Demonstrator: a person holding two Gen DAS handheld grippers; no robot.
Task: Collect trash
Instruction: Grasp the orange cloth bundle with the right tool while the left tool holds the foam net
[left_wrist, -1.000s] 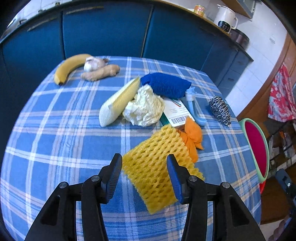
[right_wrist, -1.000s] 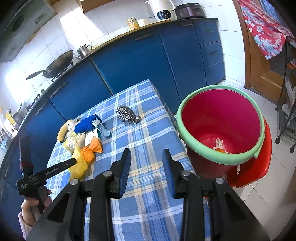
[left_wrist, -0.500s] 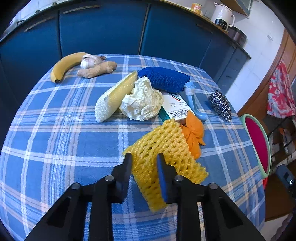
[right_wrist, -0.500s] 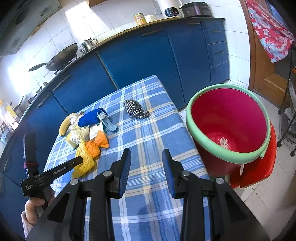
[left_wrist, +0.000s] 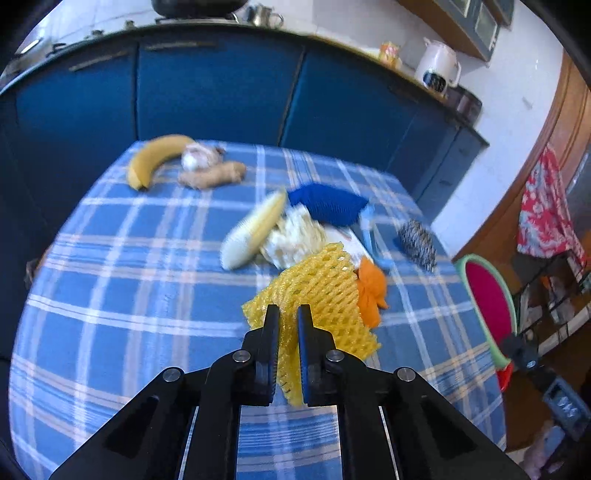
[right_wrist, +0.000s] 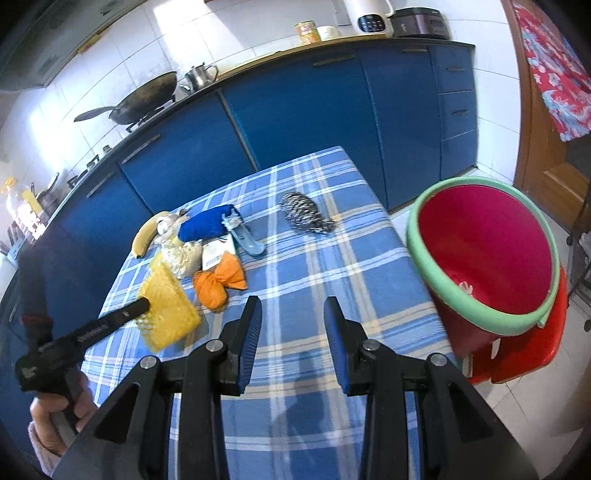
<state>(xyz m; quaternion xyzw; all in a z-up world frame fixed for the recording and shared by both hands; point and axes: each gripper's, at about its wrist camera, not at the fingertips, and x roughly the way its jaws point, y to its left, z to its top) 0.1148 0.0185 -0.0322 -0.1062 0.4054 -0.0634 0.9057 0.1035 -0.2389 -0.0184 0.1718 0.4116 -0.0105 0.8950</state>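
The left gripper (left_wrist: 287, 317) is clamped on the near edge of the yellow foam fruit-net sleeve (left_wrist: 317, 291), its black jaws pinching the mesh flat between them. From the right wrist view the sleeve (right_wrist: 166, 306) hangs crumpled off the gripper tip, over the blue-and-white checked tablecloth (right_wrist: 314, 258). It looks very light, soft and springy: it squashes to almost nothing under the pads, so a bite well in from the edge should hold better than the rim. It is neither fragile nor slippery, though it could snag its neighbours.

Just beyond it lie an orange knotted bundle (left_wrist: 371, 291), crumpled whitish paper (left_wrist: 295, 236) and a blue knitted pouch (left_wrist: 328, 205).

The right gripper (right_wrist: 291, 317) hovers with jaws apart, holding nothing. The red bucket with a green rim (right_wrist: 480, 254) stands off the table's right side.
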